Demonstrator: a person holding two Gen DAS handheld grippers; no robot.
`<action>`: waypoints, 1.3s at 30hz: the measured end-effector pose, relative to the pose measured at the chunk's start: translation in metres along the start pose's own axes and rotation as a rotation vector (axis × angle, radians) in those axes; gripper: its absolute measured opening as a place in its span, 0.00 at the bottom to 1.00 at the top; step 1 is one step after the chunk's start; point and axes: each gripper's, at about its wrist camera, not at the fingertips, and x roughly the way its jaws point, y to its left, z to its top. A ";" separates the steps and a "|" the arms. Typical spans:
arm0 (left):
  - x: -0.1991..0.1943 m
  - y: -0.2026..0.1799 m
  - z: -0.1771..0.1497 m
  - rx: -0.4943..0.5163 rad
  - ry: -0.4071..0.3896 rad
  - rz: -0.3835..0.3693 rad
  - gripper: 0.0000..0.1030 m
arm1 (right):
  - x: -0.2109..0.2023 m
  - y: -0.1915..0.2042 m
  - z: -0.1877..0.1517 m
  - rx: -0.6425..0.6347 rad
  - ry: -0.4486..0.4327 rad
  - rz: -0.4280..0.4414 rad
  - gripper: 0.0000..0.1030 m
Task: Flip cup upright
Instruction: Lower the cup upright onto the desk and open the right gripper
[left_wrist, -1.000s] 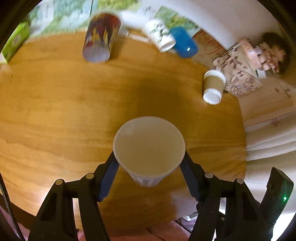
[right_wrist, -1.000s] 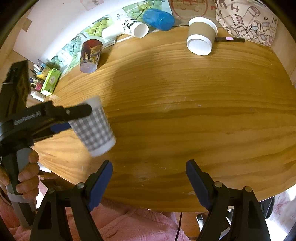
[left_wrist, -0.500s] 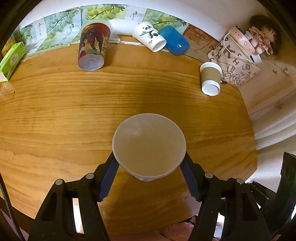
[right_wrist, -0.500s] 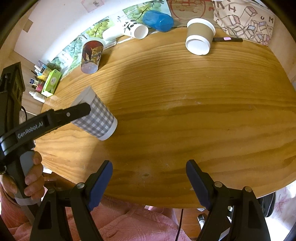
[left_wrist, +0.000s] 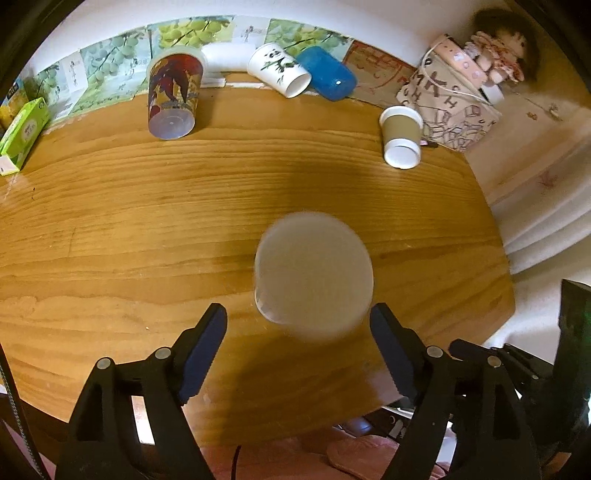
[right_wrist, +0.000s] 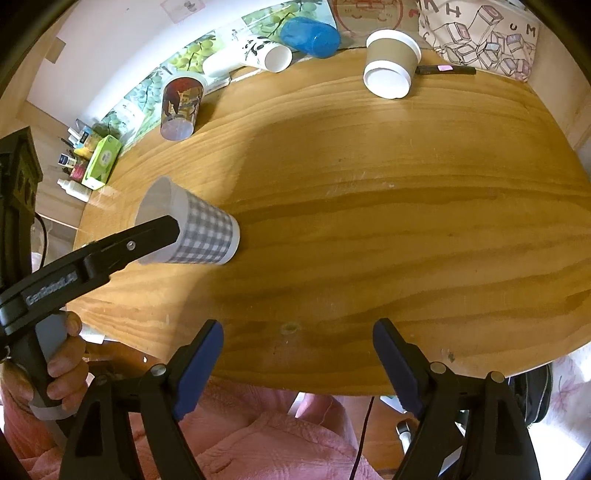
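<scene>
The grey-checked paper cup stands upright on the wooden table. In the left wrist view I look down into its blurred white mouth. My left gripper is open, its blue pads apart on either side of the cup and not touching it. In the right wrist view one left finger crosses in front of the cup's rim. My right gripper is open and empty at the table's near edge, to the right of the cup.
At the back of the table are a printed tumbler upside down, a brown paper cup upside down, a panda cup on its side and a blue cup on its side. A patterned bag is back right, a green box back left.
The left gripper turned the cup from tilted to upright, set it on the table and opened its fingers off it. The right gripper stayed still.
</scene>
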 end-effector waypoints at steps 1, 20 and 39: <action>-0.003 -0.002 -0.002 0.009 -0.011 0.009 0.80 | 0.000 0.000 -0.002 -0.001 0.000 0.000 0.81; -0.099 0.001 -0.030 -0.042 -0.256 0.050 0.80 | -0.061 0.027 -0.023 -0.022 -0.253 -0.011 0.89; -0.175 -0.014 -0.043 -0.071 -0.544 0.272 0.86 | -0.158 0.066 -0.030 -0.079 -0.638 -0.008 1.00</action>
